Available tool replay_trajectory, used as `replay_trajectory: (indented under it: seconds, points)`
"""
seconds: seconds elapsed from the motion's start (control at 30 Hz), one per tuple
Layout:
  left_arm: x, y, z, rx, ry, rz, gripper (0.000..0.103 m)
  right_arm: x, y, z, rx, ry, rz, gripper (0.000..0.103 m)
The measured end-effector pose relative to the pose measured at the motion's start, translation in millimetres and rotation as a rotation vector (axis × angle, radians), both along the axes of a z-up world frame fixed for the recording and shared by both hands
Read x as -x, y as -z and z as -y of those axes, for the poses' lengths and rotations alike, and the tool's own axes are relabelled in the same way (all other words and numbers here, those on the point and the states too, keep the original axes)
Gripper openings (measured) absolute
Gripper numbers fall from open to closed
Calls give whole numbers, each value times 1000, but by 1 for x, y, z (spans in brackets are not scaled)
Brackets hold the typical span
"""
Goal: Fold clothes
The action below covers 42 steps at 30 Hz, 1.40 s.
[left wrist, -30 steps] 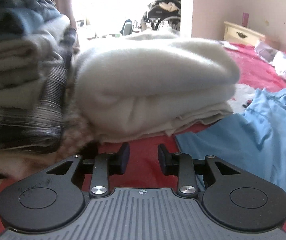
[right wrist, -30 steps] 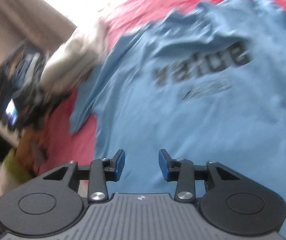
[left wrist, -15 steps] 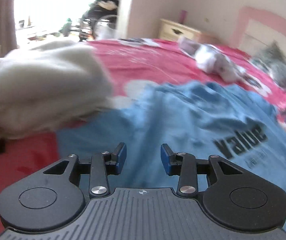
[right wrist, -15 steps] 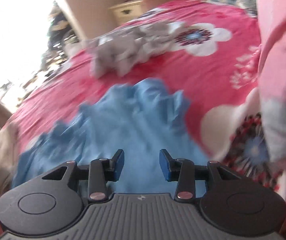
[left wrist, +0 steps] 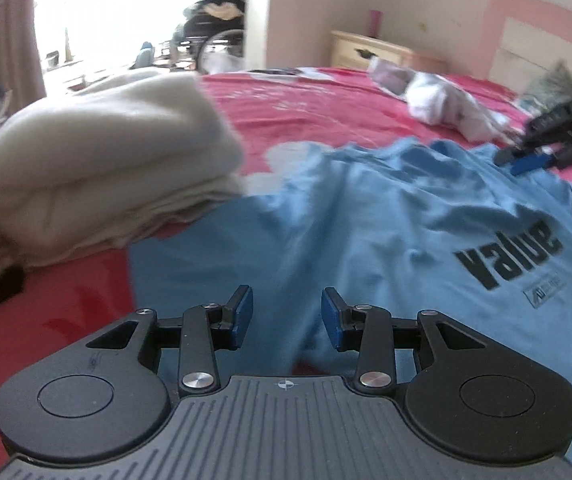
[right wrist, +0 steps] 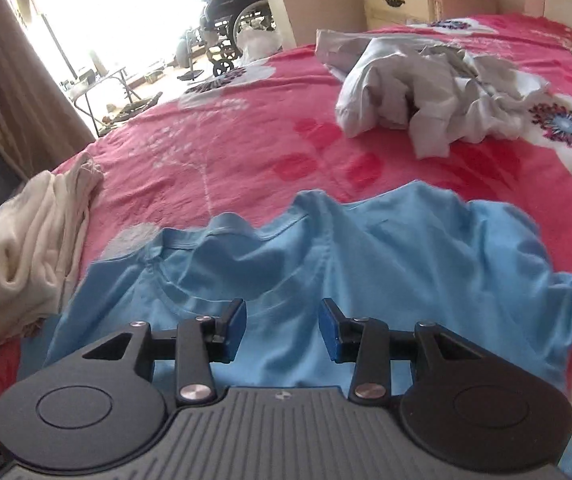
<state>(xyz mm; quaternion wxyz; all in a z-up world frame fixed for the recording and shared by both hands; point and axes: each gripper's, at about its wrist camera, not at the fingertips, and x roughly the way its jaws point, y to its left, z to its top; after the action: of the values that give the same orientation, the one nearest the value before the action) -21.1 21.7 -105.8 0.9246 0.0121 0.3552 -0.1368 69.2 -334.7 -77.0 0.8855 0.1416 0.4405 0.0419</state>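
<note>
The red floral bedspread (right wrist: 245, 136) fills most of both views, and the light blue T-shirt (left wrist: 386, 232) lies spread across it, print side up, reaching from the centre to the right edge of the left wrist view and across the lower half of the right wrist view; its neckline (right wrist: 205, 276) sits rumpled just above your right gripper, and the far sleeve is bunched, so the shirt is laid out open rather than folded. At the left of both views the folded cream garment (left wrist: 101, 168) rests with its lower edge touching or overlapping the blue shirt's side; I cannot tell which. A crumpled grey garment (right wrist: 438, 96) lies well apart in the upper right of the right wrist view. Your left gripper (left wrist: 286, 316) hangs above the shirt's lower body with its jaws spread wide and nothing between them; your right gripper (right wrist: 281, 330) hangs over the chest near the collar, likewise wide apart and empty. The risks, as I judge them: if you pinch where the cloth is rippled, you may catch both layers unevenly and the fold will set crooked; if you pull the left side, the shirt may drag the cream stack and topple it; the bunched sleeve may get trapped inside a fold.
</note>
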Motion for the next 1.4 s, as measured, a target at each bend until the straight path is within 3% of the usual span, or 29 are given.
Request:
replay_trajectory:
  seconds: [0.13,0.27,0.33,0.47,0.7,0.8,1.1,1.4]
  points:
    - [6,-1,-22,39,-7,-27,38,45,-13,-6,-25,-78,56,42]
    - [19,-8,-38,169,70,-132,38,95,-34,-14,39,-153,94,42]
    - [32,-9,-42,255,127,-235,41,117,-45,-11,68,-152,102,43]
    - [67,3,-38,367,242,-443,42,161,-53,33,37,6,15,44]
    - [120,17,-28,336,331,-605,43,253,-50,109,49,213,-175,47]
    - [135,16,-26,307,347,-615,43,280,-36,130,43,255,-258,47]
    - [163,26,-30,281,361,-666,43,327,1,174,36,421,-359,47]
    - [176,29,-27,235,416,-681,43,343,18,173,-31,430,-413,47]
